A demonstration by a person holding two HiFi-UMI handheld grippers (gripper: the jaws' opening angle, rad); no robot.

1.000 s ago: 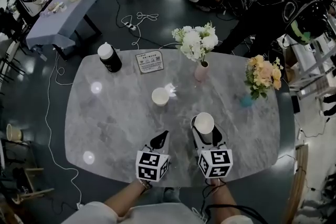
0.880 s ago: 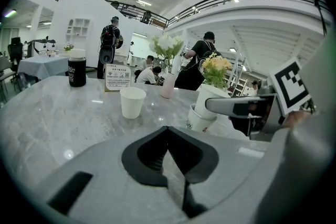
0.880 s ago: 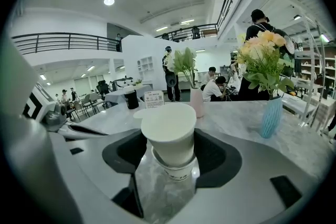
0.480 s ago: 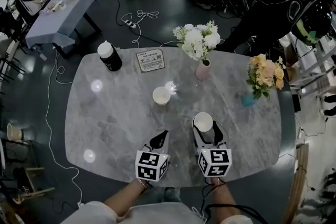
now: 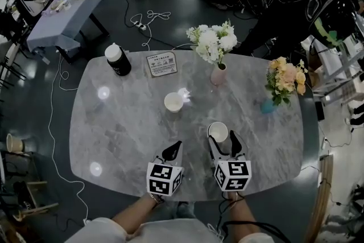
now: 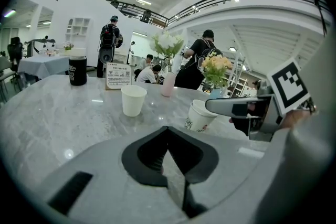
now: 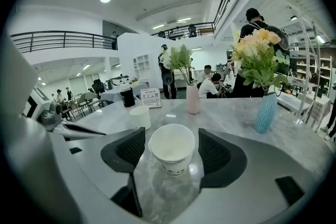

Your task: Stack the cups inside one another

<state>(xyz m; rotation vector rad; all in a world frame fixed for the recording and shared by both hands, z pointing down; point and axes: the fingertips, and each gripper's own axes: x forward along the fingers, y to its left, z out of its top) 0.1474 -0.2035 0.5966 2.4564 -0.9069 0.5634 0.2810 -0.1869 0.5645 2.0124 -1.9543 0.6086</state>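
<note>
- Two cups stand apart on the grey tabletop, neither nested yet, so I judge stacking is at its start.
- Right gripper, at 5 o'clock: its jaws have just been opening wide. The printed cup stands between them, a gap on each side, ungripped.
- Left gripper, at 6 o'clock: jaws together, empty.
- Plain cup stands near centre, at 11 o'clock from the printed one. Next: re-grip, lift, lower inside.
- Cup print is too small to read.
</note>
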